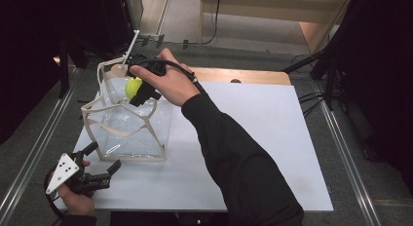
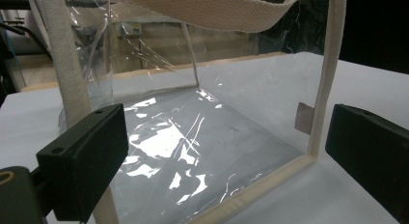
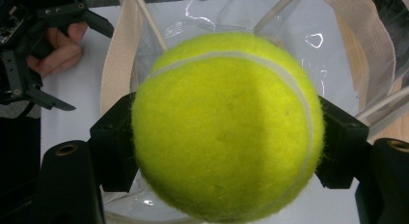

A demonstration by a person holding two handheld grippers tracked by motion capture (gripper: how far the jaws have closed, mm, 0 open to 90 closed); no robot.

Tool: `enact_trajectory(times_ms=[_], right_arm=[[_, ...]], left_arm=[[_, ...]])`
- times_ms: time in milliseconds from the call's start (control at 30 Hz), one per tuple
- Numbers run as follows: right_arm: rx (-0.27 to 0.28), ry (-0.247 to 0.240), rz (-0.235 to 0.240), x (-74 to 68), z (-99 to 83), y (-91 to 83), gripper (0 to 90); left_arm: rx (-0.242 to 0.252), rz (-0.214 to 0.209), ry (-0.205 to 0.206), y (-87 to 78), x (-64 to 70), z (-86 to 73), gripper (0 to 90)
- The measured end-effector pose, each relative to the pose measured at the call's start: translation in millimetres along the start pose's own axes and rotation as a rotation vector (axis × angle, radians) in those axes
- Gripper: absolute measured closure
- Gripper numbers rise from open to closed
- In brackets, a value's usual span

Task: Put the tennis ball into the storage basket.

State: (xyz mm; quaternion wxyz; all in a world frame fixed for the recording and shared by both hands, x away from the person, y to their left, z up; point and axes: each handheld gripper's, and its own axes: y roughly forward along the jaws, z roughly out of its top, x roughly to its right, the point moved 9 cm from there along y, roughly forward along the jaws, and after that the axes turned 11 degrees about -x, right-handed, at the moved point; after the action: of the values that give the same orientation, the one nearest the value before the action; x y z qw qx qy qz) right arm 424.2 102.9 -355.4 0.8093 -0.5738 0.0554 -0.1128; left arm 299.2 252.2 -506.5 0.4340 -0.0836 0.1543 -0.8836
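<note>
We see the right hand-held gripper (image 1: 138, 91) clamped on a fuzzy yellow-green tennis ball (image 1: 132, 86), its 2 black jaws pressing the ball's opposite sides in the right gripper view (image 3: 226, 125). The ball hangs just above the open top of a clear plastic tote bag with cream fabric trim and straps (image 1: 127, 120), which stands upright on the white-topped bench (image 1: 253, 138). The left hand-held gripper (image 1: 100, 166) sits just beside the bag's near bottom corner, its jaws spread apart and gripping nothing, facing the bag's transparent wall (image 2: 193, 137).
</note>
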Motion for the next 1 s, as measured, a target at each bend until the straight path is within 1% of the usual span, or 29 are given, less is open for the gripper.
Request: enact_trajectory(times_ms=[200, 400, 533, 600, 700, 767, 933, 1000], right_arm=[[-0.016, -0.006, 0.004, 2.8, 1.2, 8.7, 23.3], [-0.038, -0.009, -0.002, 4.8, 0.7, 16.2, 23.3], [-0.054, -0.018, -0.009, 3.7, -0.2, 19.8, 23.3], [-0.055, -0.021, -0.006, 2.7, -0.2, 21.4, 23.3], [-0.073, -0.021, -0.001, 0.6, -2.1, 24.9, 23.3], [-0.075, -0.042, -0.002, 0.3, -2.8, 27.7, 23.3], [-0.097, -0.043, 0.004, -2.6, -5.9, 32.8, 23.3], [-0.105, -0.056, 0.0, -2.4, -6.8, 34.8, 23.2]], left_arm=[[0.0, -0.001, -0.001, -0.2, -0.1, 0.0, 1.3], [0.001, -0.002, -0.003, -0.2, -0.1, 0.0, 1.3], [0.001, -0.001, -0.003, -0.2, -0.2, 0.1, 1.3], [0.0, -0.001, -0.003, -0.2, -0.1, 0.0, 1.3], [0.0, -0.001, -0.002, -0.2, -0.2, 0.0, 1.3], [0.001, -0.001, -0.002, -0.1, -0.1, 0.1, 1.3], [0.0, -0.001, 0.0, 0.0, -0.2, -0.1, 1.3], [0.0, -0.001, -0.001, 0.0, -0.1, 0.0, 1.3]])
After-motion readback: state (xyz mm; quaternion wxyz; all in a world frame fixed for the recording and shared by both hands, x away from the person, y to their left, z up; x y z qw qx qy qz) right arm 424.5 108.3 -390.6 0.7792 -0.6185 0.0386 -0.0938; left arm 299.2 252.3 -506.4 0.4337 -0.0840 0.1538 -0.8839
